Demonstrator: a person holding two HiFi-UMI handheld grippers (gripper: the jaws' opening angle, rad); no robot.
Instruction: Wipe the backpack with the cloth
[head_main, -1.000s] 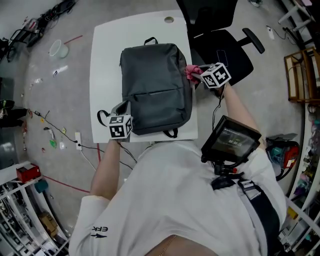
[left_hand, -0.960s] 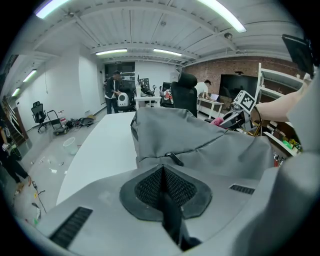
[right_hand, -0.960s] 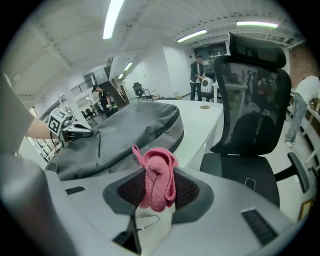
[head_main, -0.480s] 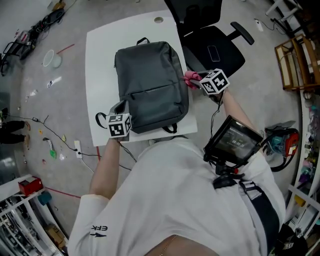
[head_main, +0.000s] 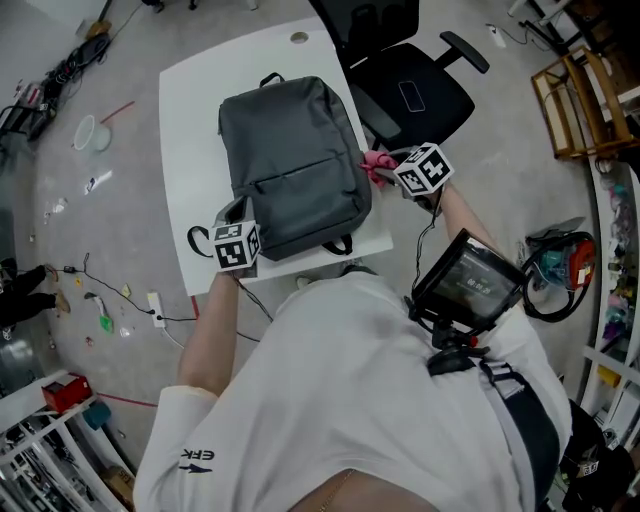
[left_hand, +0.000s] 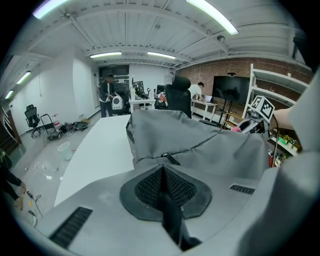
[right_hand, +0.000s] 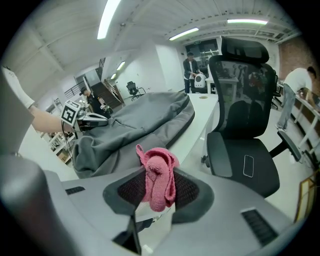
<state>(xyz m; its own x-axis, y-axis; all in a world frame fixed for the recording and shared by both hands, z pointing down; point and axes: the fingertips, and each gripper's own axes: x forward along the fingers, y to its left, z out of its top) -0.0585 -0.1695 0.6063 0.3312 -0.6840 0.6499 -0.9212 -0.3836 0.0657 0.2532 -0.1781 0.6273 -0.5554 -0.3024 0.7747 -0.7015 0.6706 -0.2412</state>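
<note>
Left gripper: jaws pressed together on a black strap, which trails back toward the camera. From the head view this gripper is at the near left corner of the backpack, with a loop of strap lying on the counter just to its left

Right gripper: jaws pinching a pink cloth, bunched and standing up above the pads. From the head view this gripper holds the cloth at the backpack's right edge; whether the two actually touch cannot be confirmed

Backpack: grey, lying flat on the white counter, directly ahead of the left gripper and ahead-left of the right gripper, between the two. Its top handle is at the end far from both grippers

Beyond the right gripper, to its right and off the counter, a black chair stands on the floor
</note>
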